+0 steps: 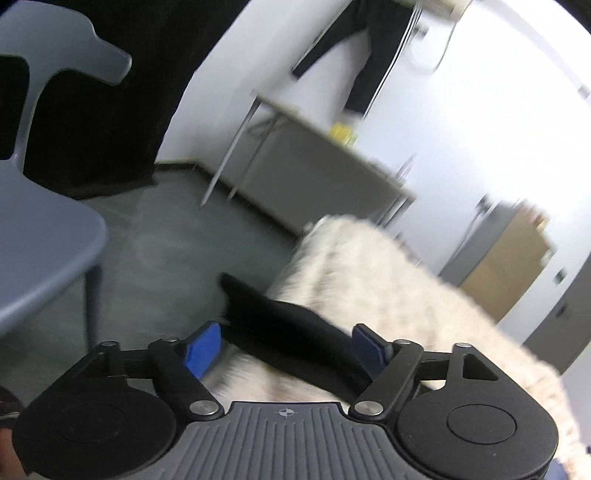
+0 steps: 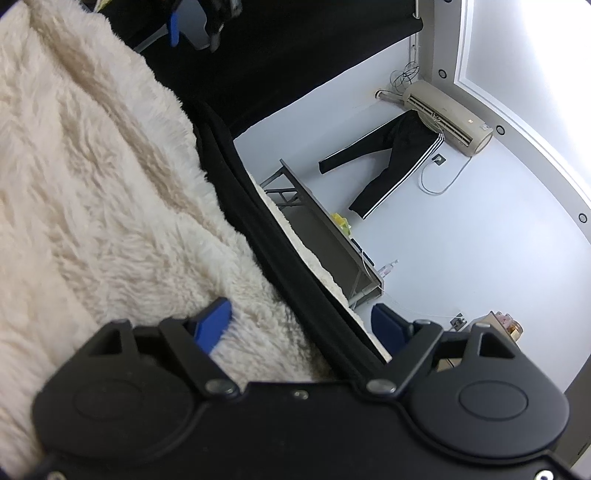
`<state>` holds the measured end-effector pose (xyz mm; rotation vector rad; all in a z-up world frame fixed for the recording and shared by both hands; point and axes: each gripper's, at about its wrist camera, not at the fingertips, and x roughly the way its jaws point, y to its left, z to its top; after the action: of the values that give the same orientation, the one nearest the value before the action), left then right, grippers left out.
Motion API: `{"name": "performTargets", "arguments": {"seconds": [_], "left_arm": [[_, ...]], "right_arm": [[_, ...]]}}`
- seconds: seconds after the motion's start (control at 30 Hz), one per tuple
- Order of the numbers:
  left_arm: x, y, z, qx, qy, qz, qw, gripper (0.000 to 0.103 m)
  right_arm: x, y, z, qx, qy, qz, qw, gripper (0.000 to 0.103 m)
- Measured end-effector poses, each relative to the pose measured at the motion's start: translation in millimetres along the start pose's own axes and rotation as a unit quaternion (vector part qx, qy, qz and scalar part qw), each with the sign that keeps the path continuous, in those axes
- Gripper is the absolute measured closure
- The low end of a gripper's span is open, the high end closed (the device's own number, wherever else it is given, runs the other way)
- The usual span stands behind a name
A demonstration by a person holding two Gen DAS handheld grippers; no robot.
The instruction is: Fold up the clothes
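L claw (image 1: 286, 350): jaws spread wide, nothing pinched. Blue pads (image 1: 203, 349) sit either side of a black garment (image 1: 295, 332), not touching it. Garment lies on a cream fleecy cover (image 1: 388, 280), near edge of view, one dark end poking out over the cover's left edge toward the grey floor (image 1: 166, 240). View is motion-blurred, so fabric detail can't be told.

R claw (image 2: 303, 326): jaws also spread, no grip. Left pad (image 2: 214, 325) rests over the fleecy cover (image 2: 92, 166); right pad hangs past the cover's edge. Black garment (image 2: 266, 236) runs as a long dark band between the pads, from near to far along the right side of the cover. Whether the pads touch fabric, can't tell.

Bkgd: grey plastic chair (image 1: 44, 221) at left in L view, black curtain (image 1: 110, 110) behind it. Folding bench (image 2: 332, 236) against the white wall, w/ a yellow item (image 2: 341, 220) on it. Black track pants (image 2: 391, 158) w/ white side stripes hang under an AC unit (image 2: 443, 114). L claw's blue pad (image 2: 173, 27) is visible at far top of R view.
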<state>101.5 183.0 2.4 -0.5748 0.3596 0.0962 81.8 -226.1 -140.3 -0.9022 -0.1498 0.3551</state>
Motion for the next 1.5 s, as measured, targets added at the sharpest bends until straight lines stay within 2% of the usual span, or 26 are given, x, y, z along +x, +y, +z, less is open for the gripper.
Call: {"name": "performTargets", "arguments": {"seconds": [0.07,0.13,0.17,0.27,0.3,0.37,0.4,0.53,0.6,0.7,0.8,0.93,1.07,1.2,1.23,1.27,1.3,1.33,1.37,1.5], "left_arm": [[-7.0,-5.6,-8.1,0.018,-0.004,-0.016,0.9997,0.020],[-9.2,-10.9,-8.1,0.044,0.014,-0.016,0.9988,0.020],[-11.4,-10.8,-3.0,0.040,0.018,-0.013,0.9990,0.020],[-24.1,-1.5,9.5,0.026,-0.007,-0.030,0.9992,0.014],[-29.9,1.2,10.3,0.033,-0.019,-0.028,0.9989,0.011],[-31.4,5.8,8.6,0.035,-0.027,-0.016,0.9989,0.009],[-30.8,9.1,8.5,0.029,-0.029,-0.012,0.9991,0.009],[-19.6,28.3,13.5,-0.042,-0.027,-0.008,0.9987,0.009],[-15.0,33.3,15.5,-0.043,-0.033,0.012,0.9984,0.009],[-19.9,41.8,12.3,-0.042,-0.030,0.036,0.9980,0.007],[-27.8,52.1,11.8,-0.062,-0.041,0.042,0.9963,0.005],[-39.7,63.7,7.7,-0.082,-0.044,0.043,0.9948,0.004],[-48.7,61.5,6.8,-0.079,-0.036,0.039,0.9955,0.004],[-50.5,63.5,7.7,-0.083,-0.041,0.037,0.9950,0.004],[-50.7,64.6,7.5,-0.086,-0.039,0.036,0.9948,0.004],[-51.5,65.3,7.2,-0.089,-0.038,0.036,0.9946,0.004],[-51.9,66.0,7.0,-0.091,-0.037,0.035,0.9945,0.004],[-51.5,66.6,7.1,-0.093,-0.037,0.035,0.9944,0.004],[-51.0,67.1,7.0,-0.093,-0.038,0.034,0.9943,0.004],[-49.5,67.1,6.2,-0.093,-0.038,0.032,0.9945,0.004]], "right_arm": [[-0.8,1.4,0.9,-0.004,0.006,0.002,1.000,0.021],[-2.8,2.3,3.4,-0.005,0.018,0.006,1.000,0.021],[-4.2,2.7,5.4,-0.005,0.028,0.009,1.000,0.020],[-2.0,-4.2,16.9,0.005,0.057,0.015,0.998,0.016],[2.6,-14.8,27.4,0.027,0.081,0.040,0.996,0.016],[6.0,-32.8,45.0,0.074,0.088,0.072,0.991,0.000],[6.8,-45.0,64.2,0.097,0.065,0.077,0.990,0.000],[27.5,-63.2,134.9,0.102,-0.017,0.098,0.990,0.000],[52.7,-68.9,167.9,0.101,-0.038,0.121,0.987,0.000],[99.0,-74.7,209.3,0.111,-0.028,0.158,0.981,0.000],[153.0,-77.5,243.1,0.131,0.010,0.199,0.971,0.000],[214.1,-52.0,266.4,0.114,0.083,0.255,0.956,0.000],[246.4,-14.0,279.5,0.057,0.102,0.282,0.952,0.000],[257.0,28.9,269.8,0.012,0.120,0.303,0.945,0.002],[261.4,40.8,268.4,-0.006,0.127,0.310,0.942,0.015],[264.4,46.5,267.6,-0.013,0.133,0.318,0.939,0.045],[268.6,52.2,266.1,-0.014,0.150,0.338,0.929,0.062],[273.0,57.9,264.6,-0.015,0.167,0.359,0.918,0.090],[275.7,58.1,267.1,-0.009,0.169,0.364,0.916,0.094],[264.5,43.1,273.1,0.027,0.153,0.365,0.918,0.098]]}}
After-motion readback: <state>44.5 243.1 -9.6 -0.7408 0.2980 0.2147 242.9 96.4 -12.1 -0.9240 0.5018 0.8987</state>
